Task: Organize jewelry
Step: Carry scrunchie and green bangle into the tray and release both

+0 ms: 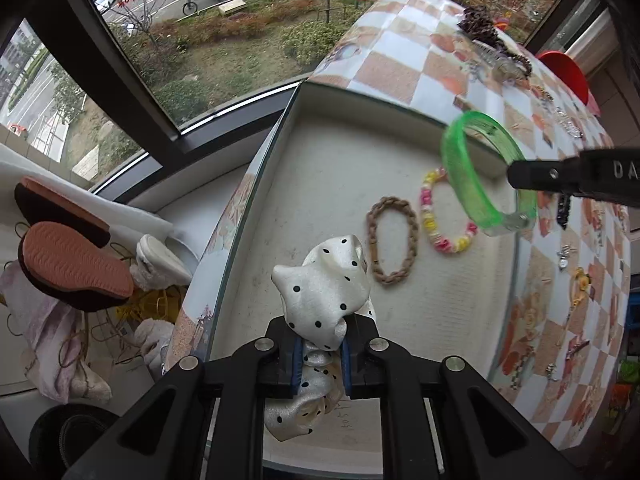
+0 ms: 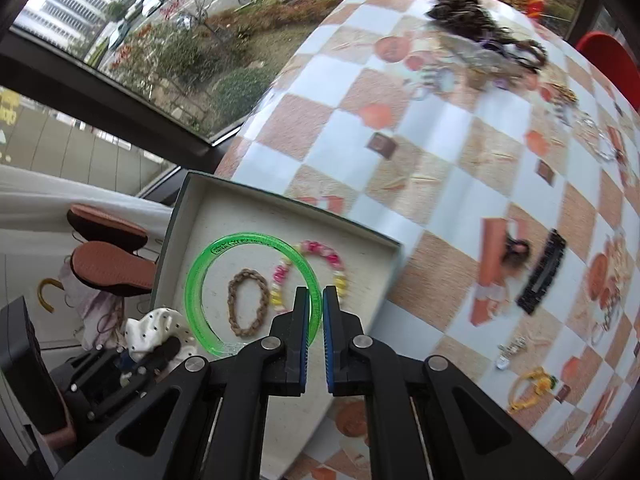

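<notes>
My left gripper (image 1: 319,354) is shut on a white polka-dot scrunchie (image 1: 324,284) and holds it over the near part of a shallow white box (image 1: 320,152). My right gripper (image 2: 316,300) is shut on a green translucent bangle (image 2: 208,280), held above the box's right side; the bangle also shows in the left wrist view (image 1: 468,176). On the box floor lie a brown braided hair tie (image 1: 392,240) and a pink-and-yellow bead bracelet (image 1: 440,216). The same box (image 2: 192,220), hair tie (image 2: 248,304) and bracelet (image 2: 332,264) show in the right wrist view.
The box stands at the left edge of a checkered tablecloth (image 2: 400,120). On the cloth lie a black hair clip (image 2: 540,272), a yellow piece (image 2: 528,388), small metal pieces (image 2: 508,352) and dark hair ties (image 2: 472,16) at the far end. Shoes (image 1: 68,256) lie left on the floor.
</notes>
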`<action>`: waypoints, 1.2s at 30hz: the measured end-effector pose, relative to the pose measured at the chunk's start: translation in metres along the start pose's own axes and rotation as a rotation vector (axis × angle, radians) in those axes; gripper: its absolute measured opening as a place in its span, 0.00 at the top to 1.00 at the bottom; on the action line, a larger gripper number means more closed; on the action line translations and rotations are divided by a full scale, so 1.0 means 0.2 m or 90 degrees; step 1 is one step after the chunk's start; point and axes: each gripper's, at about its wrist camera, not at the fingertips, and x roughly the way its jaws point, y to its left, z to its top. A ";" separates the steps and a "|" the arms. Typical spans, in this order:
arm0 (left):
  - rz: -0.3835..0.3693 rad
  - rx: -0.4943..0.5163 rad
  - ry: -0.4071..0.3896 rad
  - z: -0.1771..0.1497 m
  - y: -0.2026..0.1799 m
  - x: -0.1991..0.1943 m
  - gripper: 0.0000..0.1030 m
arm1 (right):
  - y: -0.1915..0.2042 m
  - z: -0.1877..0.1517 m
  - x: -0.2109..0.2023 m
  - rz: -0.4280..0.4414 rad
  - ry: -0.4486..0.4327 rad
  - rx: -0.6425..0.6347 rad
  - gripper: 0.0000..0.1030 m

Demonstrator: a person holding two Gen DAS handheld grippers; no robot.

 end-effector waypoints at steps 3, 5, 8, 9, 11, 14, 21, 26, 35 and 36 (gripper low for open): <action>0.008 -0.005 0.009 -0.01 0.01 0.07 0.82 | 0.06 0.04 0.11 0.001 0.020 -0.005 0.93; 0.013 -0.005 0.013 -0.01 0.00 0.10 0.82 | 0.09 0.07 0.17 0.002 0.027 -0.010 0.93; 0.017 -0.006 0.015 -0.01 0.00 0.14 0.82 | 0.12 0.11 0.24 0.001 0.033 -0.021 0.93; 0.022 -0.005 0.012 -0.02 0.00 0.15 0.82 | 0.13 0.13 0.26 0.003 0.036 -0.021 0.93; 0.027 -0.002 0.012 -0.02 -0.01 0.16 0.82 | 0.13 0.15 0.30 0.004 0.041 -0.018 0.93; 0.036 0.006 0.013 -0.02 -0.01 0.18 0.82 | 0.13 0.17 0.36 0.002 0.052 -0.013 0.93; 0.063 0.023 -0.005 -0.04 -0.04 0.18 0.39 | 0.13 0.18 0.39 0.003 0.057 -0.021 0.92; 0.077 0.048 -0.001 -0.05 -0.08 0.17 0.39 | 0.13 0.19 0.39 0.012 0.060 -0.017 0.91; 0.079 0.046 -0.001 -0.04 -0.07 0.15 0.00 | 0.14 0.17 0.34 0.046 0.059 -0.016 0.46; 0.079 0.052 0.001 -0.04 -0.08 0.15 0.00 | 0.14 0.17 0.33 0.053 0.057 -0.014 0.46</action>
